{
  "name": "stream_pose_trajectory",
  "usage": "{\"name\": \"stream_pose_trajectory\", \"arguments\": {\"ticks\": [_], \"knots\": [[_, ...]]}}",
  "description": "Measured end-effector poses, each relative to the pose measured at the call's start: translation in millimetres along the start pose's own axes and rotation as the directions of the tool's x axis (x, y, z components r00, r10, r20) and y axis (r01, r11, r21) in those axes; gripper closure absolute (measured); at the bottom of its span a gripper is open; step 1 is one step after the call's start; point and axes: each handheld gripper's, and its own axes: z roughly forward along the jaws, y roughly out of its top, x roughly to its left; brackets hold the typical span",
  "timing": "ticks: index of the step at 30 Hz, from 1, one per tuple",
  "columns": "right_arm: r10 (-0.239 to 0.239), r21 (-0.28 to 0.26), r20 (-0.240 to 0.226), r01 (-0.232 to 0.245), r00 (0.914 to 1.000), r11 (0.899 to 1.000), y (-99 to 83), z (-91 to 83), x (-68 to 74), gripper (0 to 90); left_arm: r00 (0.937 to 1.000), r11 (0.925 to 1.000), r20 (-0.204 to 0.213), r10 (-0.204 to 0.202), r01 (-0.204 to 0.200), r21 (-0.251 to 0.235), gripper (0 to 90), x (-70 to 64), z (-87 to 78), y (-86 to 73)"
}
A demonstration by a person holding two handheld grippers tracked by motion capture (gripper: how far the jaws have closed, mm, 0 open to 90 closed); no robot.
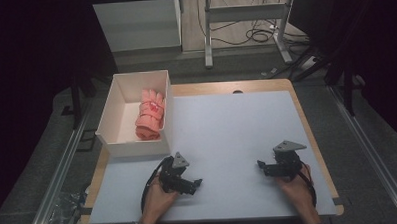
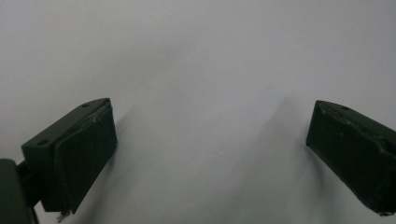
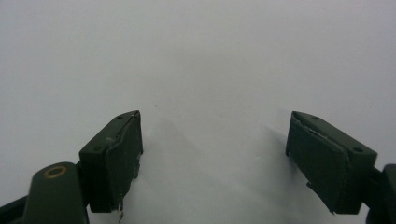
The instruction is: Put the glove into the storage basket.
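Presently: left gripper (image 1: 198, 182) and right gripper (image 1: 261, 165) rest on the white mat (image 1: 237, 135), jaws spread and empty; pink gloves (image 1: 150, 115) lie in the white box (image 1: 108, 112) at ten o'clock; advise keeping both low and apart.

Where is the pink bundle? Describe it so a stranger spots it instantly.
Find the white box at the table's far left corner. Inside, against its right wall, lies the pink rolled cloth, the only coloured thing there.

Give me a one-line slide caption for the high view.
Two hand-held tools, left tool and right tool, rest apart on the white table beside a white box holding rolled pink cloth.
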Motion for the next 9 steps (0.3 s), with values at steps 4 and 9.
{"name": "stream_pose_trajectory", "arguments": {"ticks": [4, 9], "knots": [[0.0, 0.0, 0.0, 0.0, 1.0, 1.0, -0.1, 0.0, 0.0, 19.0, 0.9997, 0.9997, -0.012, 0.02, -0.02, 0.014, 0.8, -2.0, 1.1, 0.4], [0.001, 0.0, -0.001, -0.001, 1.0, 1.0, -0.2, 0.0, -0.2, 19.0, 0.9997, 0.9997, -0.015, 0.02, -0.02, 0.016, 0.7, -2.5, 1.2, 0.4]]}}
